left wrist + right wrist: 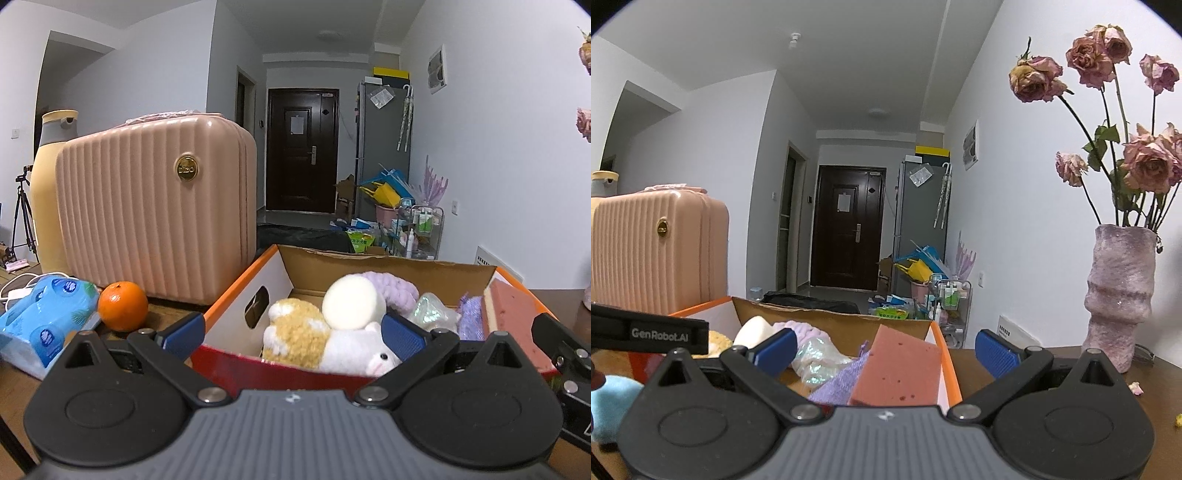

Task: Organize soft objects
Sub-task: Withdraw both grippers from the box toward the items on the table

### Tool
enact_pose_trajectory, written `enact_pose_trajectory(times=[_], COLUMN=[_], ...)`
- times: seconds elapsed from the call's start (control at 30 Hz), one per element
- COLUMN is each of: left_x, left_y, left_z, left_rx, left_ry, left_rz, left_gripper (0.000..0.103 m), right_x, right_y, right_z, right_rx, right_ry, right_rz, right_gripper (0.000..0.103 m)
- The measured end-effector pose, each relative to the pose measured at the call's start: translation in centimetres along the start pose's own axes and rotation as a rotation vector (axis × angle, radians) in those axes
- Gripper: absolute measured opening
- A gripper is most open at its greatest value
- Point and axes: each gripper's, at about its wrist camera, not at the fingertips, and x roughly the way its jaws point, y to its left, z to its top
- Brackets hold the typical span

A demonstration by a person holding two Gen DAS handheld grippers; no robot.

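Dark wood table carries everything. On it: open cardboard box centre frame, orange just left of it, blue tissue pack at lower left touching the orange, pink ribbed suitcase behind them. Right wrist view: purple vase of dried roses at right, petal scraps near its base.

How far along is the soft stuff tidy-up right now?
Mostly done, it looks: the box already holds the plush cat, round sponge and pink sponge. Both tools, left and right, are open and empty. A light blue fluffy item sits outside.
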Motion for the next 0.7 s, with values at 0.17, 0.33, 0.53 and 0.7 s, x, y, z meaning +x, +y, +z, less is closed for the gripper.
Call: enact_pose_trajectory(times=[0.17,0.33,0.53,0.7], left_x=[-1.5,-2.9,-4.5,-5.9], left_y=[0.4,0.8,1.4,2.0], left_z=[-0.6,-1.2,-1.8,-2.4], left_rx=[0.004,0.008,0.006,-0.003], left_ry=[0.006,0.016,0.033,0.048], left_rz=[-0.008,-0.017,-0.022,-0.024], left_gripper=[0.103,0.103,0.103,0.103], right_x=[-1.6,-3.0,-4.9,-6.4], right_y=[0.3,0.4,0.6,0.8], right_z=[-0.2,-0.4,-0.6,-0.8], right_rx=[-0.008,-0.004,-0.003,-0.002], right_ry=[0.007,0.015,0.024,0.038], right_rz=[-0.010,-0.013,-0.015,-0.015], right_gripper=[0.103,0.103,0.103,0.103])
